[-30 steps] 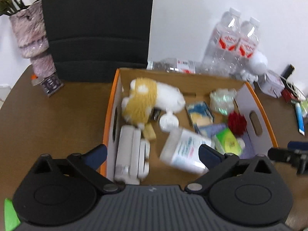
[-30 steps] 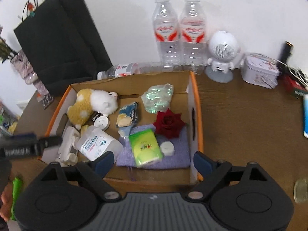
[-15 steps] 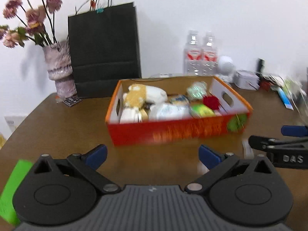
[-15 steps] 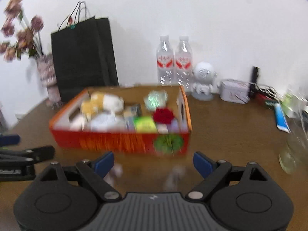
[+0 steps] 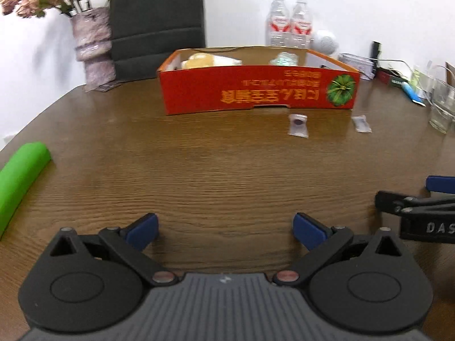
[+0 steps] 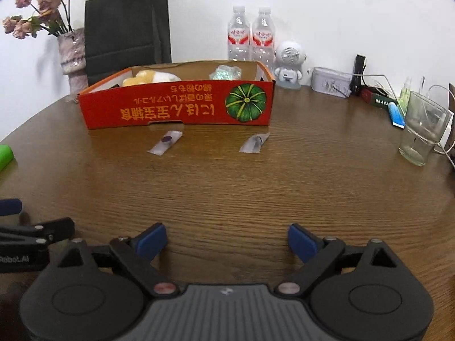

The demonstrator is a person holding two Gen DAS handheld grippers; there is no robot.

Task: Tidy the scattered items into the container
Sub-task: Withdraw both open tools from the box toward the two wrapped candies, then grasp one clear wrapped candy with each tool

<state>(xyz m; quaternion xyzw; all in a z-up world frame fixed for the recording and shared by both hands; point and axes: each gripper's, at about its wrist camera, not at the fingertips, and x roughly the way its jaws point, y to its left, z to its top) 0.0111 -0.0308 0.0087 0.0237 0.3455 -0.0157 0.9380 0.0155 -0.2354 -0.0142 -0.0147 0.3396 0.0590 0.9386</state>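
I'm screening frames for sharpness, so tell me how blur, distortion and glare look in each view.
Left wrist view: mild motion blur smears the lettering on the red cardboard box and the two small clear packets; fisheye bends the table edge. Right wrist view: sharper, box print readable, soft sheen on the wood, drinking glass stretched near the rim. Dark corners in both.

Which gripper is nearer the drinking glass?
Right. The right gripper has the glass ahead to its right; the left gripper sits left of the right one, farther away. Both are pulled back, fingers open.
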